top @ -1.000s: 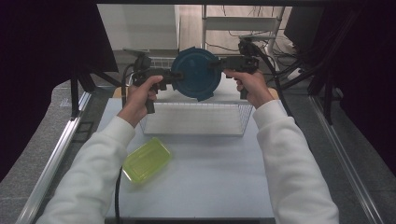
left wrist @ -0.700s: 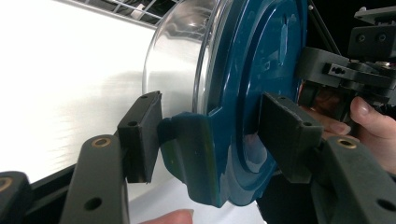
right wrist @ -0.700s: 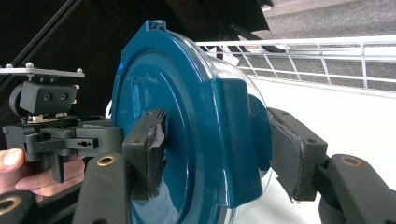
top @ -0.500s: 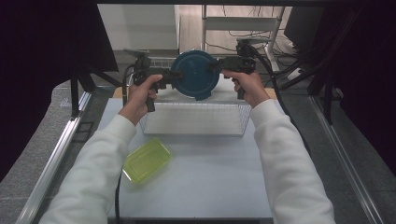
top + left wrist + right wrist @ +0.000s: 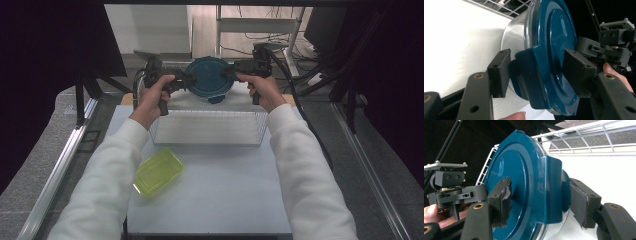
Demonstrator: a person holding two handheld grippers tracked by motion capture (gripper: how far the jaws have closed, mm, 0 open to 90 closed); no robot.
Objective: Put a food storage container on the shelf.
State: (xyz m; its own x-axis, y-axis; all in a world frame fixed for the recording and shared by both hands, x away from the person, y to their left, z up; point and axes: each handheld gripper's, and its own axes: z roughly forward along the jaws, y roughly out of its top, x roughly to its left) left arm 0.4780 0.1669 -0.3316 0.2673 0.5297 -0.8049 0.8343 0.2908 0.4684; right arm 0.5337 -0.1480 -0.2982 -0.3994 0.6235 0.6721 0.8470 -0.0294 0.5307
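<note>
Sinking slightly toward the white wire basket (image 5: pixel 207 129) since the earlier frame, the round steel container with teal plastic lid (image 5: pixel 209 76) is hanging at upper centre. Left gripper (image 5: pixel 534 72) and right gripper (image 5: pixel 541 202) jaws are pinching its side latch tabs, the right jaws having just been easing wider. It looks rigid, smooth and slippery; the tabs are giving the surest hold.

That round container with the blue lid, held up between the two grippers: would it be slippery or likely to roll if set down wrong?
Probably slippery: the container has a shiny metal wall and a glossy blue lid. It looks stiff, not floppy. Being round, it could roll if laid on its side, though the lid's side tabs, where the jaws sit, might stop it.
</note>
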